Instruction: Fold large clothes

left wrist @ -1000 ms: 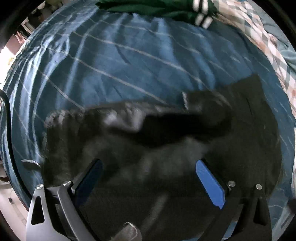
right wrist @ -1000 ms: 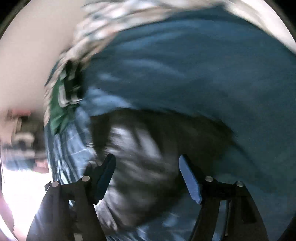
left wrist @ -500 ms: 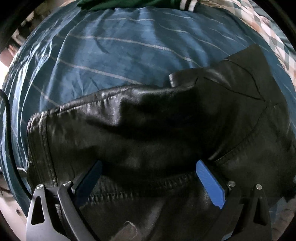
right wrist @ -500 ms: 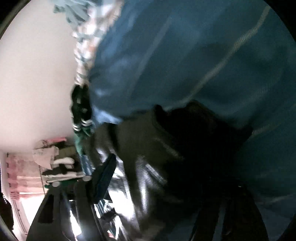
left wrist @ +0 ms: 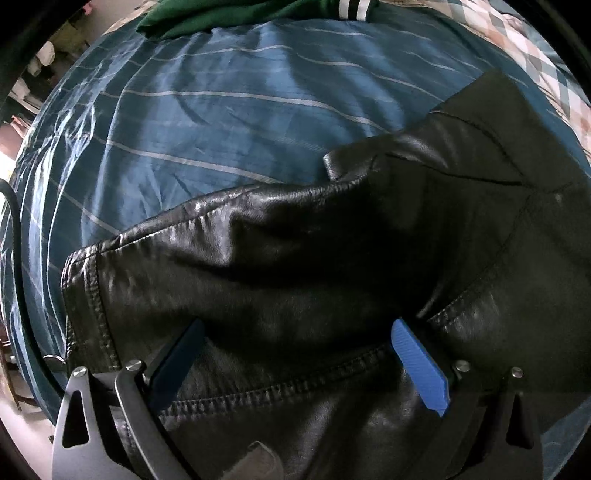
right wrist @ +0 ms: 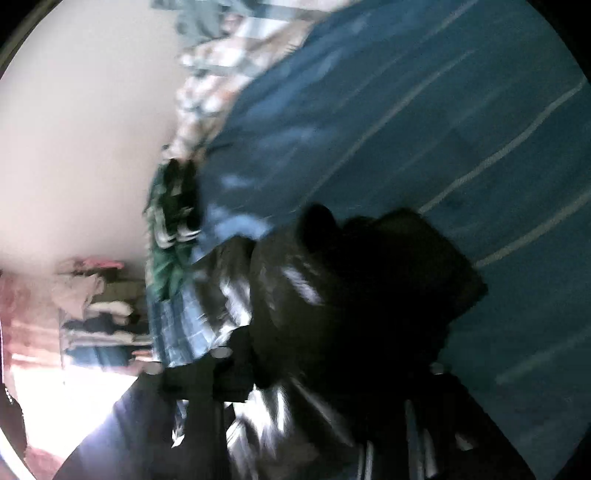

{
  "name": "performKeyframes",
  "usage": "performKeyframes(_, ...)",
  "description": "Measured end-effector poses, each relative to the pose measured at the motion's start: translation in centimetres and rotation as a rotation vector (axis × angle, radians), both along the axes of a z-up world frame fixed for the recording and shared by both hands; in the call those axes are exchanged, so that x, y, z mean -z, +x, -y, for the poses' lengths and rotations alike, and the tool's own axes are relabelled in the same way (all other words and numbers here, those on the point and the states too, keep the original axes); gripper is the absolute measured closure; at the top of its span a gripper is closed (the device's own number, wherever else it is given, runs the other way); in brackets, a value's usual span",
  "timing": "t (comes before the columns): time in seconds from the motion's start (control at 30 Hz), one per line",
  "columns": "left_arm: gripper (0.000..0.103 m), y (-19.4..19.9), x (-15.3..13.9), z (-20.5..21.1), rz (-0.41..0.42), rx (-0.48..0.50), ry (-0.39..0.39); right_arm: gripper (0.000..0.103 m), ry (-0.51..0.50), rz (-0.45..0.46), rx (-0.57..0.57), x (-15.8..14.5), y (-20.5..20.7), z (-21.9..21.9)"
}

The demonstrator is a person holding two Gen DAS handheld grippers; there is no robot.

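Note:
A black leather jacket (left wrist: 332,266) lies bunched on the blue striped bedsheet (left wrist: 207,122). My left gripper (left wrist: 295,354) is open, its blue pads wide apart just above the jacket's stitched hem, holding nothing. In the blurred right wrist view the jacket (right wrist: 354,302) covers my right gripper (right wrist: 325,373); its fingertips are hidden under the leather, so I cannot tell whether they grip it.
A green garment with white stripes (left wrist: 236,14) lies at the far edge of the bed, also in the right wrist view (right wrist: 166,236). A patterned quilt (left wrist: 535,55) is at the far right. A clothes rack (right wrist: 96,314) and a pale wall (right wrist: 81,140) lie beyond the bed.
The jacket has settled from a blurred moving heap into a still one under my left gripper. My right gripper has rolled and pushed into the jacket, which now covers its fingers.

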State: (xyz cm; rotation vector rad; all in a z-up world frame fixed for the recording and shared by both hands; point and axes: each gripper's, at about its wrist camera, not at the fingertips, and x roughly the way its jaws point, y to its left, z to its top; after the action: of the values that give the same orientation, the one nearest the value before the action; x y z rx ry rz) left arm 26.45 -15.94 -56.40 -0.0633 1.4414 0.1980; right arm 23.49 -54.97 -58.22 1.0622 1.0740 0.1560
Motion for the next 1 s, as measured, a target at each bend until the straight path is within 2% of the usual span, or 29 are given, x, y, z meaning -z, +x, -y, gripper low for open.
performKeyframes(0.13, 0.0, -0.4, -0.1, -0.5, 0.005, -0.008, -0.012, 0.073, 0.072, 0.029, -0.013, -0.7, -1.0, -0.4)
performKeyframes(0.17, 0.0, -0.4, -0.1, -0.5, 0.007, -0.01, -0.013, 0.066, 0.068, 0.023, -0.001, 0.0, -0.4, -0.2)
performKeyframes(0.2, 0.0, -0.3, -0.1, -0.6, 0.01, -0.011, -0.016, 0.047, 0.074, 0.015, 0.004, 0.7, 0.1, 0.0)
performKeyframes(0.27, 0.0, -0.9, 0.1, -1.2, 0.013, -0.01, -0.024, 0.036, 0.109, -0.038, 0.013, 3.8, 2.5, 0.1)
performKeyframes(0.3, 0.0, -0.9, 0.1, -1.2, 0.018, -0.007, -0.025, 0.036, 0.163, -0.06, 0.018, 5.7, 3.5, 0.1)
performKeyframes(0.33, 0.0, -1.0, 0.1, -1.3, 0.023, -0.002, -0.024, 0.037, 0.195, -0.062, 0.029, 6.6, 4.1, 0.0)
performKeyframes(0.37, 0.0, -0.5, 0.0, -1.1, 0.027, 0.014, -0.014, 0.053, 0.208, -0.054, 0.041, 7.0, 4.6, 0.0)
performKeyframes(0.4, 0.0, -0.5, -0.1, -1.2, 0.031, 0.03, -0.001, 0.083, 0.202, -0.046, 0.047, 6.7, 4.8, -0.1)
performKeyframes(0.47, 0.0, 0.7, -0.6, -0.3, 0.054, 0.081, 0.007, 0.085, 0.237, 0.015, 0.068, 5.0, 4.7, 0.3)
performKeyframes(0.53, 0.0, 1.8, -0.8, 0.7, 0.067, 0.108, -0.016, 0.086, 0.23, 0.05, 0.085, 2.9, 4.8, 0.7)
performKeyframes(0.67, 0.0, 6.5, 0.2, 3.8, 0.065, 0.147, -0.141, 0.087, 0.205, 0.141, 0.113, -1.9, 5.6, 1.4)
performKeyframes(0.7, 0.0, 7.7, 0.4, 4.5, 0.064, 0.152, -0.172, 0.087, 0.16, 0.175, 0.096, -3.5, 6.4, 1.4)
performKeyframes(0.8, 0.0, 10.2, 0.6, 5.7, 0.067, 0.166, -0.225, 0.087, 0.108, 0.231, 0.035, -6.1, 8.1, 0.9)
performKeyframes(0.87, 0.0, 10.6, 0.1, 5.0, 0.066, 0.147, -0.254, 0.087, 0.084, 0.263, -0.03, -8.0, 9.5, -0.6)
performKeyframes(1.0, 0.0, 7.1, -3.7, -1.5, 0.134, -0.037, -0.341, 0.087, 0.112, 0.306, -0.176, -10.6, 10.1, -5.1)
